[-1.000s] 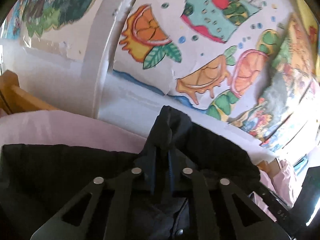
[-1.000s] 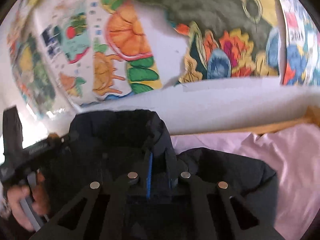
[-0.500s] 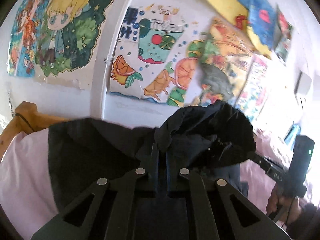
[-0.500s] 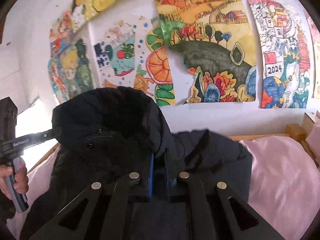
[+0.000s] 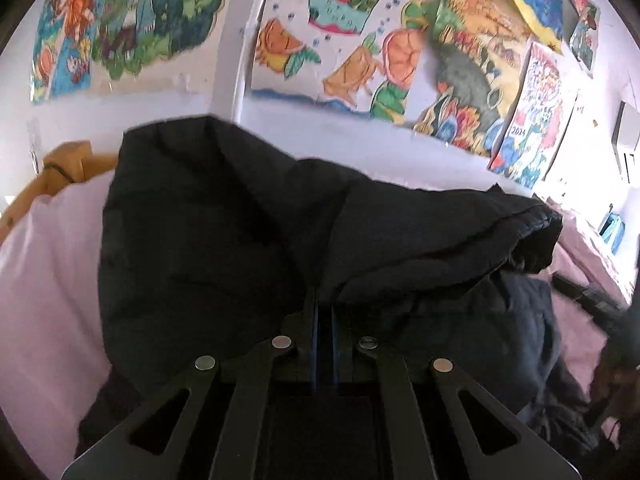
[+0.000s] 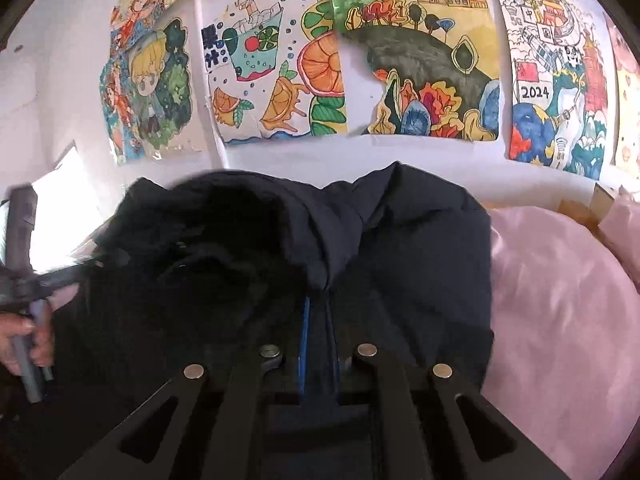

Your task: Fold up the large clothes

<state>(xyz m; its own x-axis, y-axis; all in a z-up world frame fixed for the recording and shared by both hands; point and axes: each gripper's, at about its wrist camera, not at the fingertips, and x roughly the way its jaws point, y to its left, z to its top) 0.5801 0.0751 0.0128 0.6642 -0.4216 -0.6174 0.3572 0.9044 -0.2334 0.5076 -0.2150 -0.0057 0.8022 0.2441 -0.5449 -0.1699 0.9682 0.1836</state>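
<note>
**Black jacket pinched by both grippers over the pink bed**

So here's the state of things. A big black puffy jacket (image 5: 248,240) is held up over a bed covered in a pink sheet (image 5: 44,280). The left gripper (image 5: 325,312) is clamped down tight on a bunch of the dark fabric, jaws practically together, with cloth gathered right at the tips and draped away to both sides. The right gripper (image 6: 318,300) is closed narrow on another fold of the same jacket (image 6: 420,248), blue pad edges just visible next to the pinched cloth.

From the right wrist view, the hood or collar part is bulged up on the left, and a hand (image 6: 28,336) wrapped round the other gripper's handle can be seen at the far left edge. The pink sheet (image 6: 560,300) is bare to the right of the jacket.

From the left wrist view, a wooden bed frame corner (image 5: 64,160) is poking out at the upper left, behind the sheet. The white wall behind is plastered with colourful kids' drawings (image 6: 276,68), one marked 2024 (image 6: 534,92). The right edge of the left view is too blurry to be made out.
</note>
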